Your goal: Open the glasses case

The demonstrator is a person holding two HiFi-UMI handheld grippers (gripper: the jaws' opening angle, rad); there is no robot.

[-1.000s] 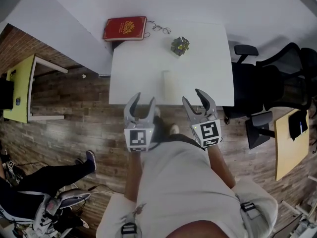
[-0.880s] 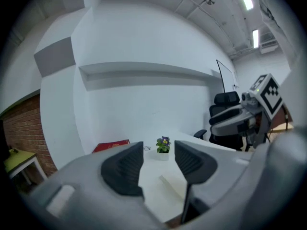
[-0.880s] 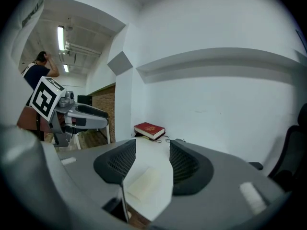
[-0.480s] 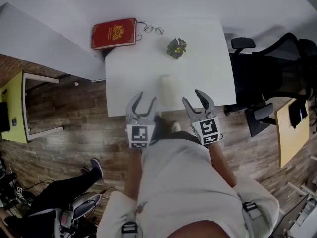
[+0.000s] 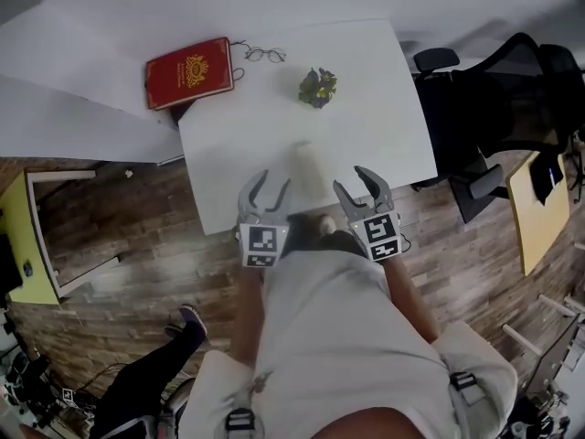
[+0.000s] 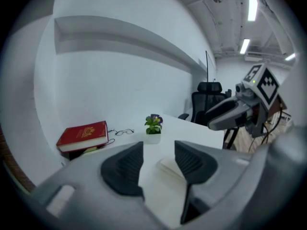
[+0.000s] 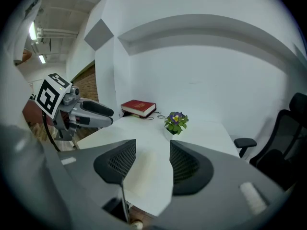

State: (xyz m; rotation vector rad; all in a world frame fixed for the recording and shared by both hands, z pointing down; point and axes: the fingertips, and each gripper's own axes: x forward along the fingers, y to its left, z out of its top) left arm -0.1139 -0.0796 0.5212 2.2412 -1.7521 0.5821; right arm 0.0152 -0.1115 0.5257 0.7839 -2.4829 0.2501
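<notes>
A person stands at the near edge of a white counter (image 5: 388, 122) with a hand-held gripper in each hand. The left hand-held gripper (image 5: 271, 183) and the right hand-held gripper (image 5: 352, 181) hang side by side over that edge, both pointing forward and somewhat down. Each one is released: the jaws stand apart and nothing is clamped between them.

The glasses case (image 5: 306, 165), a pale oblong, lies flat on the counter close to the near edge. It is just ahead of the two grippers and between them, and neither touches it.

Farther back, a small potted plant (image 5: 317, 88) with purple flowers stands near the middle of the counter. A red book (image 5: 189, 71) sits at the far left corner, and a pair of eyeglasses (image 5: 263, 55) lies just beside it. A black office chair (image 5: 475, 90) stands off the right side of the counter on the wooden floor (image 5: 110, 236).
</notes>
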